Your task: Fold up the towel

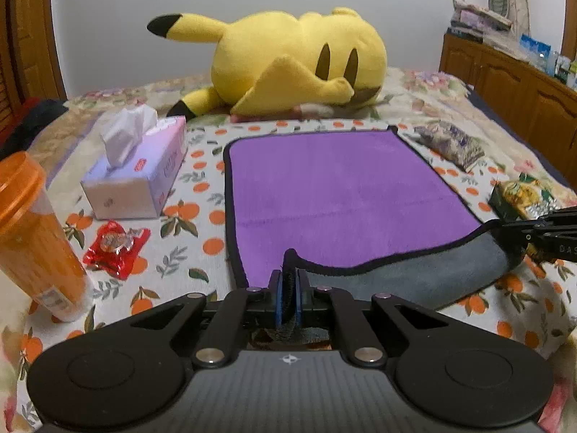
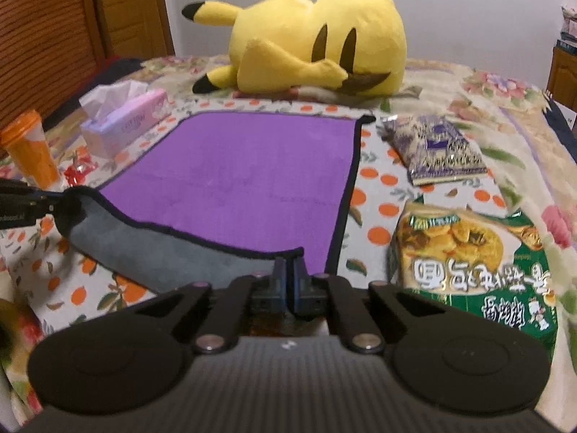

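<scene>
Both tongs are clamped down on the near edge of the towel: the left gripper has its blue pads squeezed on the near-left corner with dark hem bunched between them, and the right gripper is pinched shut on the near-right corner, barely any gap left. Between the two, that near edge is peeled up off the bed so the grey underside shows, sagging in a curve from one gripper to the other. Just past the tips the rest of the towel lies flat, purple side up, black trim all round. So I'd say the fold has only just started; corners are grabbed and lifted, but nothing is carried over yet, and the near edge has to travel to the far edge and get lined up. Left of the left gripper there's an orange cup, a red candy wrapper and a tissue box. Right of the right one, a green noodle packet and a purple snack bag. Farthest out, beyond the far hem, a yellow plush.
</scene>
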Demonstrator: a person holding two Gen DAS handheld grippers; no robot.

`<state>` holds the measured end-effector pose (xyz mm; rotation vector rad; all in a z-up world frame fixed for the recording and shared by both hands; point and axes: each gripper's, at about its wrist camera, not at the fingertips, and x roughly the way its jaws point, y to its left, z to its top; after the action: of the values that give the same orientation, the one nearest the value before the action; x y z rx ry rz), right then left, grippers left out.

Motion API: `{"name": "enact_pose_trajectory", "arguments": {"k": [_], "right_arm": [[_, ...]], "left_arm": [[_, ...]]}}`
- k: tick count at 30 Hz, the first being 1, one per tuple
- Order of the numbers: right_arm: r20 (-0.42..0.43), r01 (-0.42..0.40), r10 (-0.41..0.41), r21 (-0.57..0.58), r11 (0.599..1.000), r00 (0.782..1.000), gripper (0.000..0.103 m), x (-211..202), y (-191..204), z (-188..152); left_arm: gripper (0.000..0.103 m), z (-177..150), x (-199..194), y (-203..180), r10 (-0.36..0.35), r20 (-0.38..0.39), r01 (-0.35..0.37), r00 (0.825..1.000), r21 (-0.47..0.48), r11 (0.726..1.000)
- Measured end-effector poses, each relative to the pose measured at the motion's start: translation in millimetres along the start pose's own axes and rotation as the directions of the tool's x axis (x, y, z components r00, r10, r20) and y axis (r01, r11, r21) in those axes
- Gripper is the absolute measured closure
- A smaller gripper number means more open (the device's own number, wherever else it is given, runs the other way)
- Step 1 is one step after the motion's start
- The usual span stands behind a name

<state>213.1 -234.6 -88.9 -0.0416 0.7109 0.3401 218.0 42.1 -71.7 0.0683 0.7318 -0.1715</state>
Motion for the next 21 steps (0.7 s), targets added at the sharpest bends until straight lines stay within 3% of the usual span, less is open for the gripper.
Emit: {"name": "enact_pose_trajectory", "arguments": {"k": [8, 21], "right_arm": [[0.081, 0.006, -0.006, 0.008, 1.0, 0.997, 0.099, -10.5, -3.9, 7.1], [0.156, 0.01, -0.012, 0.012, 1.0, 0.988, 0.099, -19.4, -7.6, 15.2]], "left_arm": [[0.097, 6.5, -15.4, 0.0, 0.016, 0.092, -0.015, 0.996, -0.014, 1.0], [0.097, 13.5, -29.8, 2.2, 0.01, 0.163, -0.004, 0.987, -0.037, 0.999]]}}
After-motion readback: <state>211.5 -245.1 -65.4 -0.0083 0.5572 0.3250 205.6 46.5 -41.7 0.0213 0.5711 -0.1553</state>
